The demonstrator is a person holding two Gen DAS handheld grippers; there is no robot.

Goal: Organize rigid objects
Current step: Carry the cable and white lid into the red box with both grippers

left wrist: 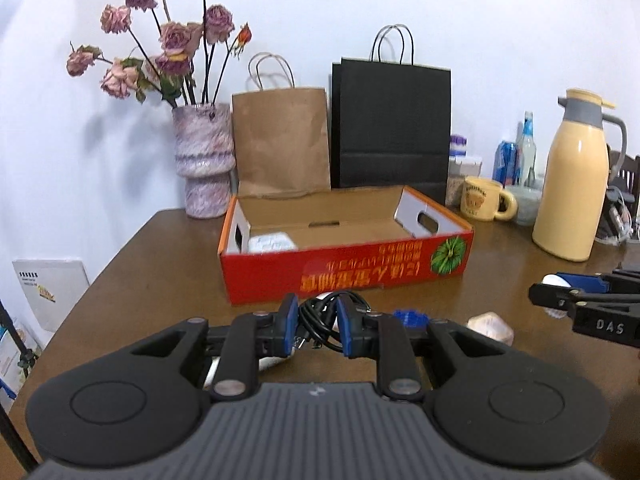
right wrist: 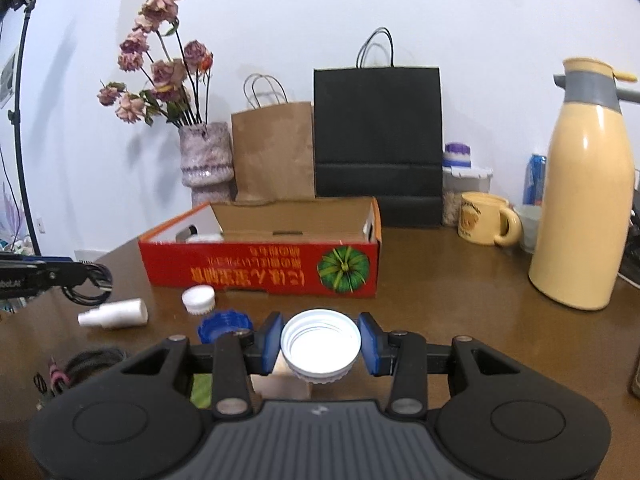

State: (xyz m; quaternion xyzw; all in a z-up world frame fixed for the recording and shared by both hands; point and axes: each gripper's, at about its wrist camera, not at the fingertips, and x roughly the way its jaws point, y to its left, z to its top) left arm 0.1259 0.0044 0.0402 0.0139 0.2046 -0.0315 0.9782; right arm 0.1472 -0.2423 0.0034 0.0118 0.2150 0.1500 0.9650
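Note:
An open red cardboard box (left wrist: pixel 344 268) sits mid-table; it also shows in the right wrist view (right wrist: pixel 260 270). A white object (left wrist: pixel 272 243) lies in its left end. My left gripper (left wrist: pixel 318 326) is shut on a coiled black cable (left wrist: pixel 320 320), in front of the box; from the right wrist view the cable (right wrist: pixel 90 282) hangs at the left. My right gripper (right wrist: pixel 320 342) is shut on a white lid (right wrist: pixel 320 344), held before the box. On the table lie a small white cap (right wrist: pixel 199 298), a blue cap (right wrist: pixel 225 325) and a white bottle (right wrist: pixel 114 314).
A vase of dried roses (left wrist: pixel 204 160), a brown paper bag (left wrist: pixel 280 140) and a black bag (left wrist: pixel 390 128) stand behind the box. A yellow mug (left wrist: pixel 482 198), a yellow thermos (left wrist: pixel 572 184), cans and jars stand at the right. A pale block (left wrist: pixel 490 326) lies near.

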